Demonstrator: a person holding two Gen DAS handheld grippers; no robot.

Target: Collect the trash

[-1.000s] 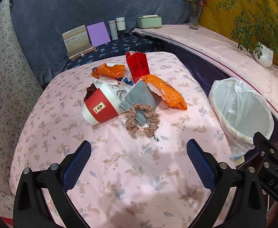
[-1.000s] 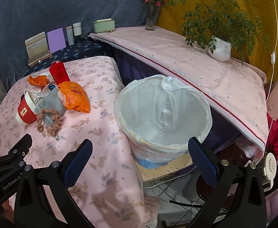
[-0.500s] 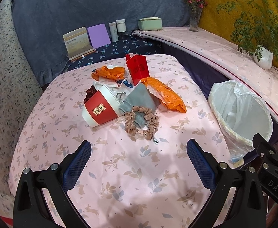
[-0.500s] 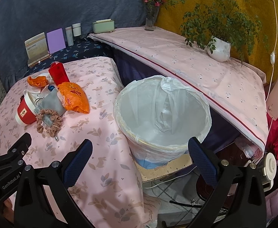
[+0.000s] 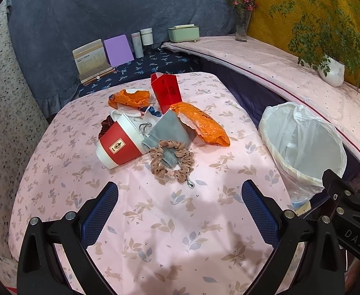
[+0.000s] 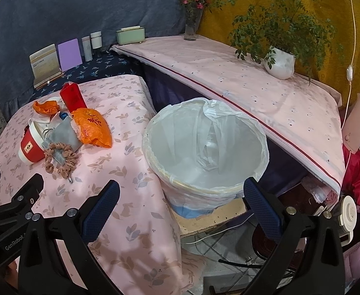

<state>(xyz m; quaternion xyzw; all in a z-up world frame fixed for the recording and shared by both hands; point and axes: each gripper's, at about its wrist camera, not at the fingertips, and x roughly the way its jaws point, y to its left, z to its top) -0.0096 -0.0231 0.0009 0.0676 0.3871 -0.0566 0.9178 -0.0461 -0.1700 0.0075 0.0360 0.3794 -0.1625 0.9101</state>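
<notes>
While both claws hang spread wide with nothing between their pads, the worktop [image 5: 155, 221] lies under them, covered with a pink cloth with leaves and rabbits. Beside its right edge stands a bin [image 6: 204, 152] lined with a white bag, mouth upward. The trash is piled on the far middle of the worktop: a red and white paper cup [image 5: 121, 145] lies on its side, long axis slanting, with its base toward the left claw [image 5: 180, 211]. A crumpled orange bag [image 5: 202, 127] lies right of it, and a brown scrunchie [image 5: 171, 162] in front. The right claw [image 6: 180, 211] hovers near the bin's rim. Behind, blue and yellow cloths hang as walls.
</notes>
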